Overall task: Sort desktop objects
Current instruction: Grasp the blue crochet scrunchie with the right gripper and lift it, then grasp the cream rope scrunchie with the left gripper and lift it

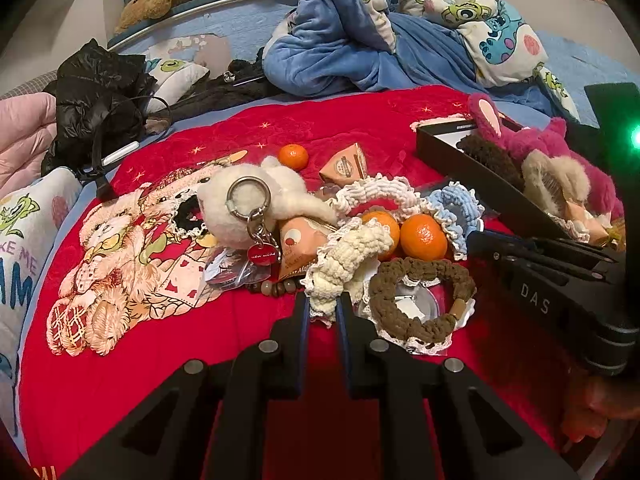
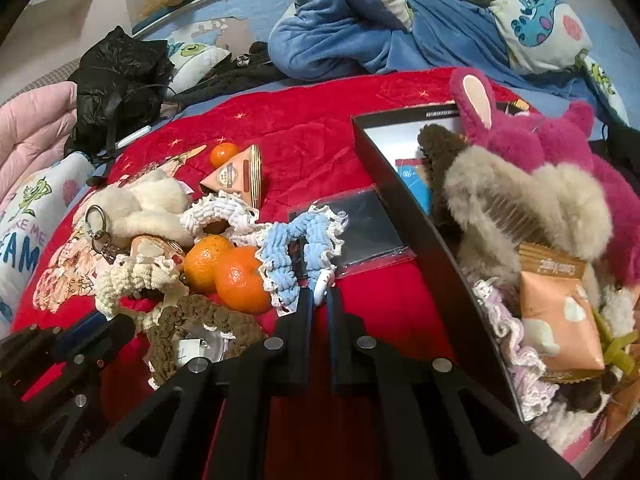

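Two grippers work the heap mid-blanket; our left gripper point(image 1: 323, 307) pinches the cream scrunchie point(image 1: 347, 261) at its near end; our right gripper point(image 2: 319, 299) nips the lace edge of the blue scrunchie point(image 2: 296, 256), beside the black box point(image 2: 420, 216) toward the blanket's right edge; we judge each should lift straight up, slowly, so the oranges point(image 2: 240, 278) aren't dragged.

Left gripper point(image 1: 322, 304): matte black, 2 flat fingers with blue inner edges, angular linkage arms with triangular cut-outs, 4 round silver pin heads across linkage. Right gripper point(image 2: 319, 300): same black build, blue inner strips, 4 silver pins. In left wrist view, right unit's side carries white "DAS" lettering, small dark screws, green light at frame's edge.
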`<state>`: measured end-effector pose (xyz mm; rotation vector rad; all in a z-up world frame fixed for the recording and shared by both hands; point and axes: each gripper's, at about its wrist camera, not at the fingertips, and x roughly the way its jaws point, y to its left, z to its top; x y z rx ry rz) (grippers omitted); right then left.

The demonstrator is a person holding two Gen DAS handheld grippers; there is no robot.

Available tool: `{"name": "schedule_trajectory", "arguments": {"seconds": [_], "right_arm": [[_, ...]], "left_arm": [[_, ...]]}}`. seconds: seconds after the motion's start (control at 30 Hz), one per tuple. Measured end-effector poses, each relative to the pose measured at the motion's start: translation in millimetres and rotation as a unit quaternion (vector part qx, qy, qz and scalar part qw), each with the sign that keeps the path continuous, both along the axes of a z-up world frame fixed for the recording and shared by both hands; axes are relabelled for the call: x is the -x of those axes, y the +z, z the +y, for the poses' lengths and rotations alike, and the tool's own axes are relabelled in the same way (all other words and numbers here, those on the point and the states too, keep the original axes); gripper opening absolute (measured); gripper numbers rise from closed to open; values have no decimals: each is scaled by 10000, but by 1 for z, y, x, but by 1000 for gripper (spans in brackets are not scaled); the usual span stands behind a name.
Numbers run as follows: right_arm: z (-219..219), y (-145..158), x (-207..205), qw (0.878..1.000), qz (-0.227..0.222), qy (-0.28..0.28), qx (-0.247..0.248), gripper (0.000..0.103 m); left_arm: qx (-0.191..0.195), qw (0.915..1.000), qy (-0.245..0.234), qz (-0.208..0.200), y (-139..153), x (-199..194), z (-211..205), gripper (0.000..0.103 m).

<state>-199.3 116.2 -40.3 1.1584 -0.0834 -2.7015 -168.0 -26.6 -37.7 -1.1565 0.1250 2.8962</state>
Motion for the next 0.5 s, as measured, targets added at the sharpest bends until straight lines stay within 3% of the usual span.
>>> {"name": "schedule_trajectory", "arguments": {"seconds": [0.5], "right_arm": [[-2, 29, -16, 9990, 399, 59, -172, 6]], "left_arm": [[-79, 9994, 72, 340, 29, -15, -1, 14]]}}
